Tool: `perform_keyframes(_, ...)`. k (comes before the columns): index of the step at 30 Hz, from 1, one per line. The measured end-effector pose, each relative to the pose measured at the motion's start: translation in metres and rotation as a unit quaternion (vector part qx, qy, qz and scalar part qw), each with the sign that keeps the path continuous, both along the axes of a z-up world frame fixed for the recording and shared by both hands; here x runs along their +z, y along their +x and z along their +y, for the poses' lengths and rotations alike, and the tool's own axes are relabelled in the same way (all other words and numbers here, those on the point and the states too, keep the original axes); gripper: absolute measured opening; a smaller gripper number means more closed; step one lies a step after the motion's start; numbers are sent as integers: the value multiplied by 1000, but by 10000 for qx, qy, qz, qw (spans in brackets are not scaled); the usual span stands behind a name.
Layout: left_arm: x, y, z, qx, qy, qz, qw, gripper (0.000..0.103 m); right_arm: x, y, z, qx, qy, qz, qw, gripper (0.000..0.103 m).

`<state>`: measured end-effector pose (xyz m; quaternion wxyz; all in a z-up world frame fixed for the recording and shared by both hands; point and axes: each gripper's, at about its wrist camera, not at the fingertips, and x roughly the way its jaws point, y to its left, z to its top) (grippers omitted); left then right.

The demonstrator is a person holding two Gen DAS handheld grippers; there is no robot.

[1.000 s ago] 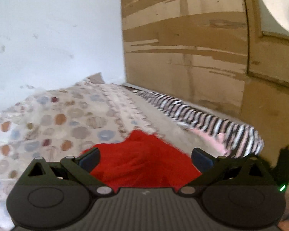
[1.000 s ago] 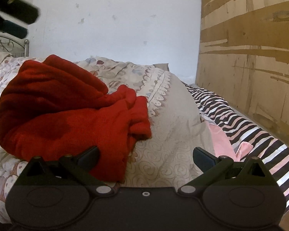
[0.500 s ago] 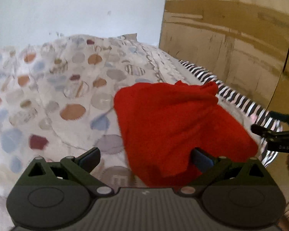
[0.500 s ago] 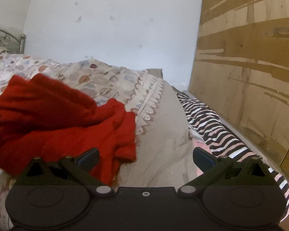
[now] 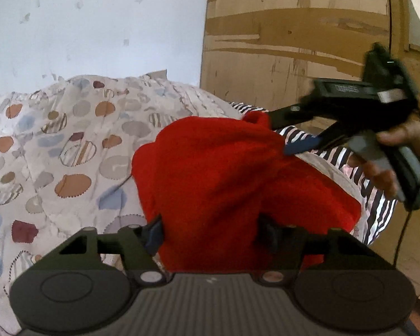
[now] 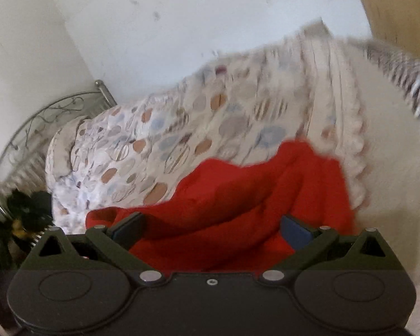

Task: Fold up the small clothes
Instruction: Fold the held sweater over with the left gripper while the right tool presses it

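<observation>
A crumpled red fleece garment [image 5: 210, 173] lies on the patterned bedspread [image 5: 56, 145]. My left gripper [image 5: 211, 232] is low at its near edge. Its jaws are closing with a thick bunch of the red cloth between them, and the cloth hides part of the right finger. My right gripper [image 5: 282, 134], held by a hand [image 5: 389, 173], reaches in from the right. It is open, with its fingers on either side of the garment's far top corner. In the blurred right wrist view the right gripper [image 6: 211, 224] stands wide open over the red garment [image 6: 238, 196].
A striped black-and-white cloth [image 5: 375, 193] with something pink lies along the bed's right side by a worn wooden panel [image 5: 294, 42]. A metal bed frame [image 6: 42, 123] stands at the far left against the white wall [image 6: 182, 28]. A dark blurred shape [image 6: 25, 207] sits below it.
The left jaws have narrowed around the near bunch of red cloth. The right gripper has swung in from the right to the garment's far corner, rolling as it came.
</observation>
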<state>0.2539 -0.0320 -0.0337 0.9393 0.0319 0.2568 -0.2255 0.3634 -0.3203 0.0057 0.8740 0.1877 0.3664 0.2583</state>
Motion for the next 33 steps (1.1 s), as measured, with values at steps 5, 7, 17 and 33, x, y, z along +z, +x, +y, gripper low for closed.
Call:
perform_keyframes(5, 1, -3, -3, -104, 131, -173, 9997, 65, -23, 29, -15, -430, 1170, 1053, 9866, 103)
perform_keyframes(7, 2, -4, -5, -158, 208, -236, 9994, 63, -30, 37, -27, -669, 1724, 1401, 9727, 103)
perform_keyframes(17, 3, -32, -37, -504, 1172, -1071, 9860, 53, -30, 56, -14, -788, 1237, 1763, 9733, 101)
perform_keyframes(33, 15, -60, -107, -1205, 1914, -1884, 9557, 47, 12, 8, -51, -999, 809, -184, 9915, 31)
